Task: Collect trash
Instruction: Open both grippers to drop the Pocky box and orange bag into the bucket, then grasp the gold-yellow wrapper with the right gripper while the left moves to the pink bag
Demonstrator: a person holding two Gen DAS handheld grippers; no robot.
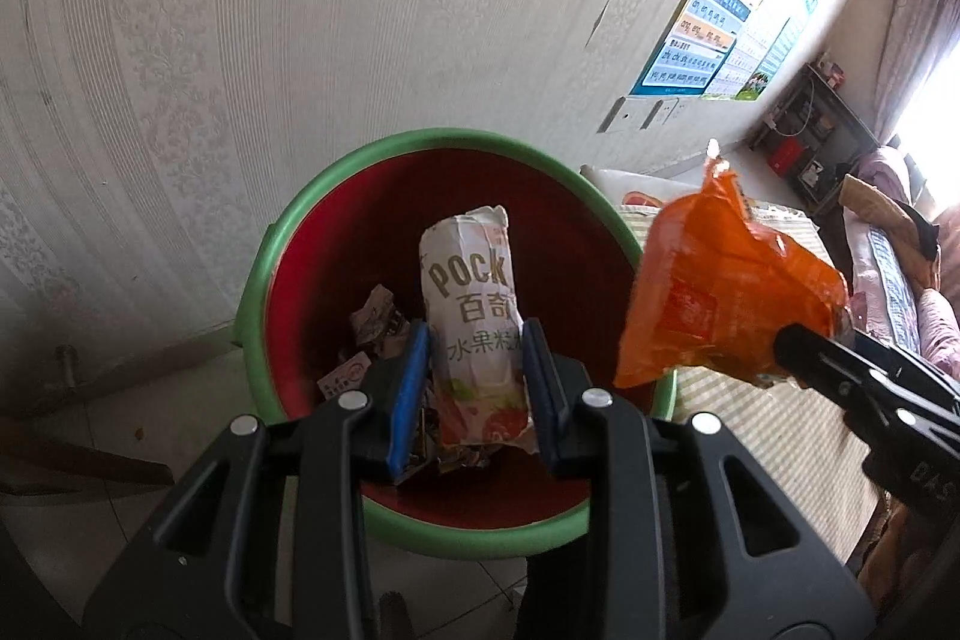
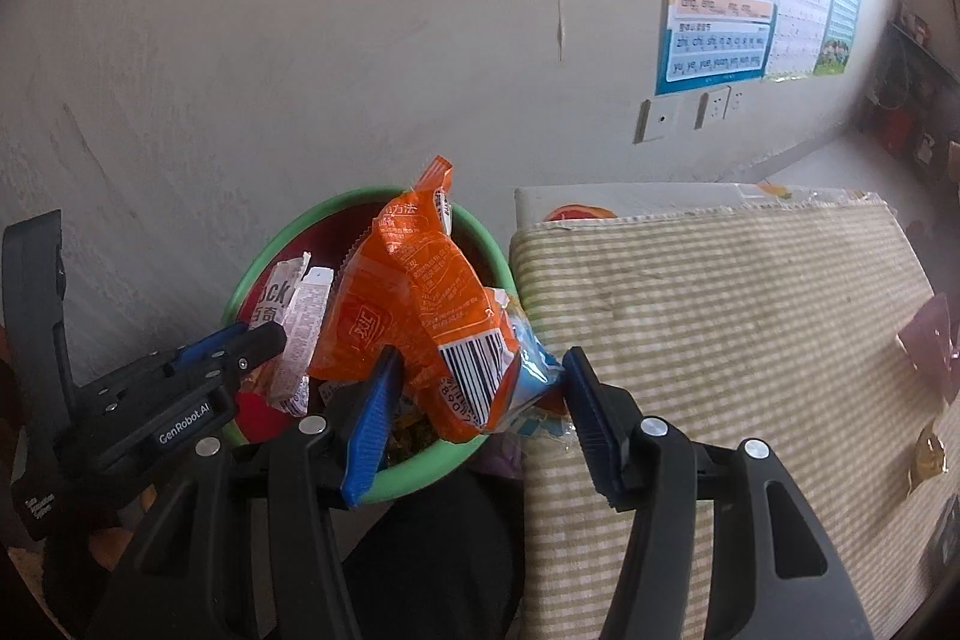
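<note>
Here, crumpled orange wrapper (image 2: 414,298), barcode showing

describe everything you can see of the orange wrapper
The orange wrapper is a crinkled, glossy plastic snack packet with white Chinese print, a red square logo and a white barcode panel near its lower end. A blue-and-white section sits at that lower end, possibly a second wrapper. It stands roughly upright, its jagged sealed edge on top. The right gripper holds it by the bottom, above the near right rim of the green bin. It looks empty and limp.
</note>
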